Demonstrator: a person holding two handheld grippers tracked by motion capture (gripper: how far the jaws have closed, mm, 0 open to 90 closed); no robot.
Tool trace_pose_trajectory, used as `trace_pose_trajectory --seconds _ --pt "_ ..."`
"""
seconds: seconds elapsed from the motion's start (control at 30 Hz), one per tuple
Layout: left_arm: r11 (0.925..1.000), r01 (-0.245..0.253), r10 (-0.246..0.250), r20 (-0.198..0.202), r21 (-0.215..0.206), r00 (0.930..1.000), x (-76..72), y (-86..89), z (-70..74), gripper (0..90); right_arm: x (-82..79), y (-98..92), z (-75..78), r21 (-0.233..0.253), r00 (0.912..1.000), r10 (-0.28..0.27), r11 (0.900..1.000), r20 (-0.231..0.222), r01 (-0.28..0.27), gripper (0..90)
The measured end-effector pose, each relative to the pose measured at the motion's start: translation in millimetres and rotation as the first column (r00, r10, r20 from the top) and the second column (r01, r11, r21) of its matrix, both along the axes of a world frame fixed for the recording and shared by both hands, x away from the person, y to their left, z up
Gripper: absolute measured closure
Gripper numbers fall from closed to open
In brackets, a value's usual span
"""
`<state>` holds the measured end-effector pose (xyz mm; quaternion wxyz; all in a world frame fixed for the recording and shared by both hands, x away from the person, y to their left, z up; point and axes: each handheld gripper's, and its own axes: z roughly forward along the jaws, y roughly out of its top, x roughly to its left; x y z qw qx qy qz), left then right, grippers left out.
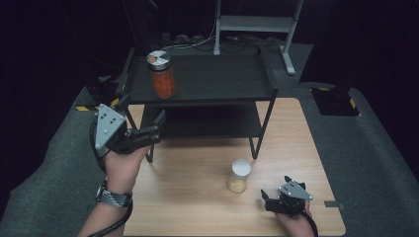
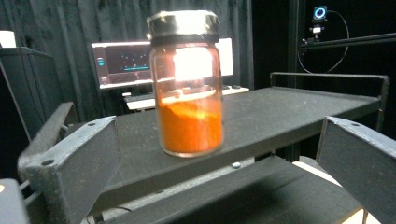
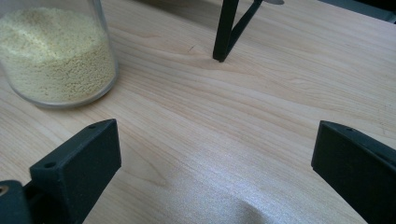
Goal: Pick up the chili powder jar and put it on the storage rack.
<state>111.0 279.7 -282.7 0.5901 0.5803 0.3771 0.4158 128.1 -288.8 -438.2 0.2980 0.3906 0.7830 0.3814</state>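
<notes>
The jar of orange powder (image 1: 162,75) stands upright on the top shelf of the black rack (image 1: 217,79), near that shelf's front left corner. Its lid is on (metal-coloured in the left gripper view, with a patterned disc on top in the high view). The powder fills roughly the lower half of the glass (image 2: 189,93).

The left gripper (image 1: 159,126) is held off the front left corner of the rack, below the level of the top shelf and just short of its front edge. Its jaws stand wide apart and hold nothing. In the left gripper view the jar sits between the two jaws but farther off, clear of both.

The jar of pale yellow grains (image 1: 239,176) stands upright on the wooden desk (image 1: 197,197), in front of the rack's front right leg (image 3: 225,30) and towards the desk's front right part. Its top is white.

The right gripper (image 1: 265,198) is low over the desk near the front right corner, just beside the grain jar and to its right, not touching it. Its jaws are also spread wide and empty. In the right gripper view bare wood lies between them, with the grain jar (image 3: 56,56) ahead and off towards the left jaw.

A monitor (image 2: 126,63) is lit behind the rack.
</notes>
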Motion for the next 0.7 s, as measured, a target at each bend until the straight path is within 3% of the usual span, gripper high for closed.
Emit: trace_pose_trajectory --seconds 0.7 --pt "0.9979 0.059 -0.057 -0.077 0.026 0.9954 -23.7 -4.9 -48.1 0.4 -0.3 0.2 -0.3 -0.003 1.0000 0.002 1.000 0.004 -0.002 0.8"
